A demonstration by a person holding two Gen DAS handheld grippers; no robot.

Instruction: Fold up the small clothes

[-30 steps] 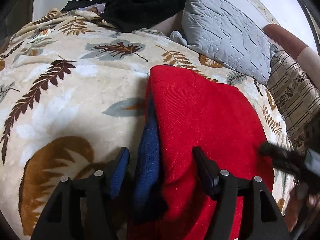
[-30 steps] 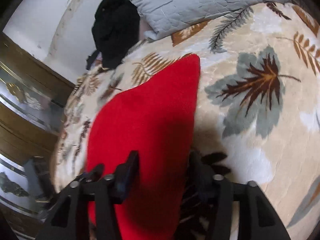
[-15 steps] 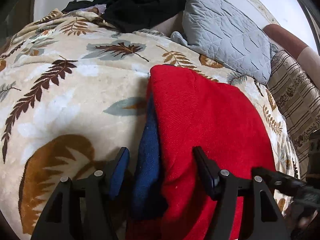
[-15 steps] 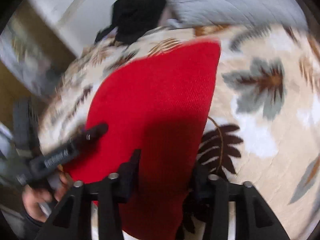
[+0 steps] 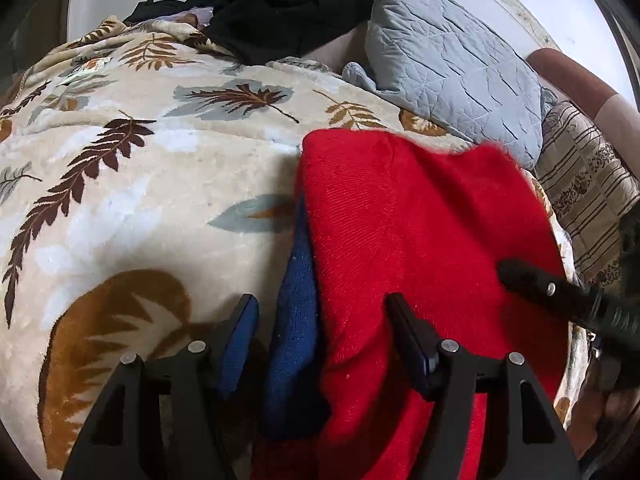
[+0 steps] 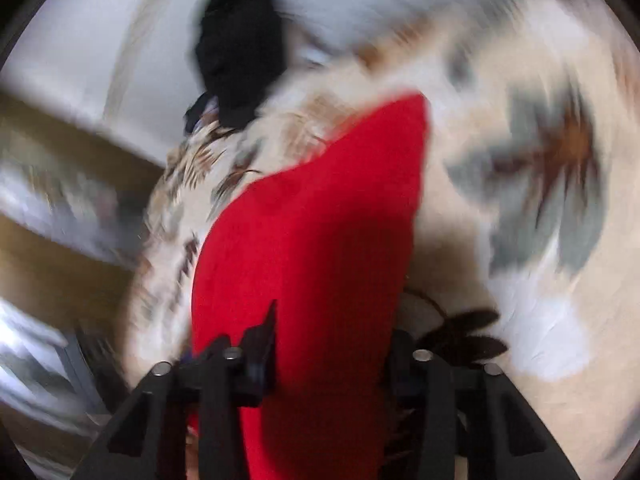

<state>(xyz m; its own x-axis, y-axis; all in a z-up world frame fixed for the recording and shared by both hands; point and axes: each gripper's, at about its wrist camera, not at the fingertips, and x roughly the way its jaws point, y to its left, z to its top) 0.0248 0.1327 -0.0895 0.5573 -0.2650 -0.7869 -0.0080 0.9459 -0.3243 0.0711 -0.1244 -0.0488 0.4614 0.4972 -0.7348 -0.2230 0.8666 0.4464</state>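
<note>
blanket [image 5: 140,184]: r gripper [image 6: 332,344] closing round red garment [image 5: 420,240].

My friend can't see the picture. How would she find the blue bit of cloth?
Start at the big cream blanket with brown and grey leaves, and find the bright red garment lying on it. Along the red garment's left edge a dark blue knit strip peeks out, partly under the red. It is the only blue cloth there; the pillow behind is pale grey and quilted.

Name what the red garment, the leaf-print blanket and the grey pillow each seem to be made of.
Red garment: seemingly knitted, matte; fine ribbing shows.
Leaf-print blanket: probably plush fleece; soft, slightly shiny nap.
Grey pillow: quilted woven fabric, matte; stitched lines and puckers.
</note>
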